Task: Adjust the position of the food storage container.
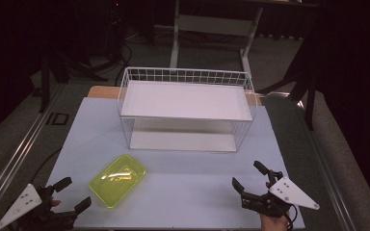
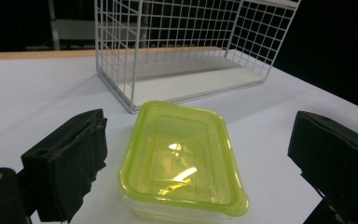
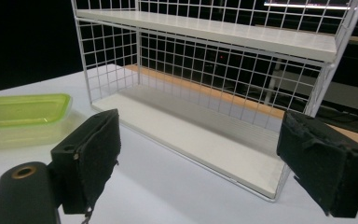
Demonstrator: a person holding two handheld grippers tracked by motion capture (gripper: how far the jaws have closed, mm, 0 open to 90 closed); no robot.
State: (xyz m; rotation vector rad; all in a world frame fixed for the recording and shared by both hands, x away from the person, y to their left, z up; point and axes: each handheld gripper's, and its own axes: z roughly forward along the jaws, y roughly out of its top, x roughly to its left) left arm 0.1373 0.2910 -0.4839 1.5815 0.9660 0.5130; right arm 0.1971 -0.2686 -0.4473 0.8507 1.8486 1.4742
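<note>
Dark floor and black curtains surround a pale table [image 1: 173, 192], with the legs of another table standing behind it. On the far half of the table stands a white wire shelf rack [image 1: 185, 108] with two white boards, one low and one high, its open front facing the person.

Nearer the person, left of the middle, lies a clear plastic box with a yellow-green lid [image 1: 118, 180], flat on the table and turned at an angle to the table's edge. Its lid is on. It sits well apart from the rack.

At the bottom left corner the left gripper [image 1: 72, 193] is held low over the table's edge, jaws spread wide with nothing between the pads. It points toward the box, which lies just beyond its tips; in the left gripper view the box [image 2: 182, 161] shows between the two black jaws, untouched, with the rack [image 2: 186, 51] behind it.

At the bottom right the right gripper [image 1: 248, 176] is held near the table's front edge, jaws also spread wide and empty, pointing at the rack. In the right gripper view the rack's lower board [image 3: 200, 140] lies ahead and the box [image 3: 23, 116] sits off to the left
</note>
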